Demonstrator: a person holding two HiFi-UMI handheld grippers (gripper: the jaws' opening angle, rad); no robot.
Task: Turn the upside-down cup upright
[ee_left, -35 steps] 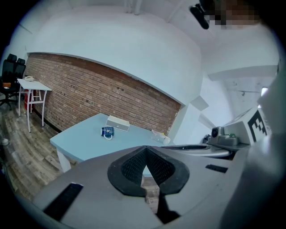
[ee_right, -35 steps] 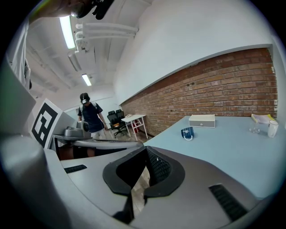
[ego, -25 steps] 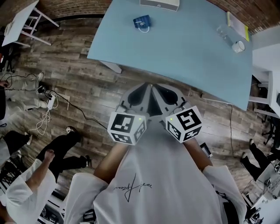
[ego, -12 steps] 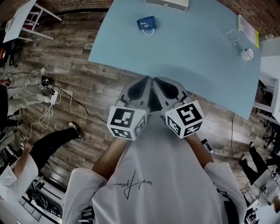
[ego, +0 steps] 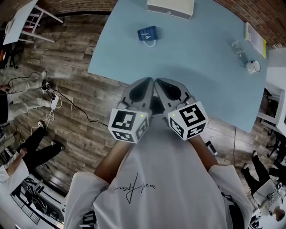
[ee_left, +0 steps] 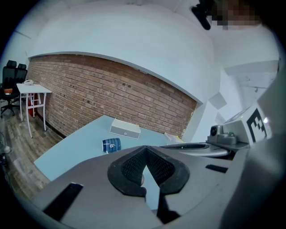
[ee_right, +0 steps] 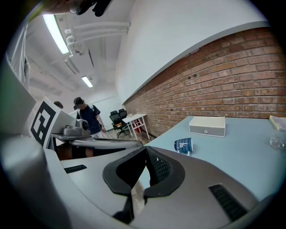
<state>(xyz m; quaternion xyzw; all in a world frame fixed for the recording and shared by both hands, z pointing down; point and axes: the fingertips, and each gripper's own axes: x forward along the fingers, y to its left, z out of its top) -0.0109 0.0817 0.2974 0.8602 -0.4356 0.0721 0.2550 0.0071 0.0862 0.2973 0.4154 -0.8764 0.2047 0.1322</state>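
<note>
Sliding lower in the head view, the blue cup point(ego: 147, 33) and the pale blue table point(ego: 201, 71) beneath it now sit nearer the frame's centre than a second ago, which suggests the person is stepping toward them; the cup rests in the upper middle of that view, alone on the tabletop, its white handle pointing toward the viewer; whether it stands on its rim or leans is too small to tell; a white box point(ego: 170, 7) lies above and to its right, near the table's far edge, well apart from it; wooden floor point(ego: 85, 89) fills the left side. Both tools stay tucked against the person's chest at frame centre, well apart from the cup; the left gripper point(ee_left: 145, 149) has its jaws pressed together at the tips with nothing between them, and the right gripper point(ee_right: 145, 149) is likewise closed and empty. Judging from this, the approach is only beginning; reaching and grasping the cup are not yet started.
</note>
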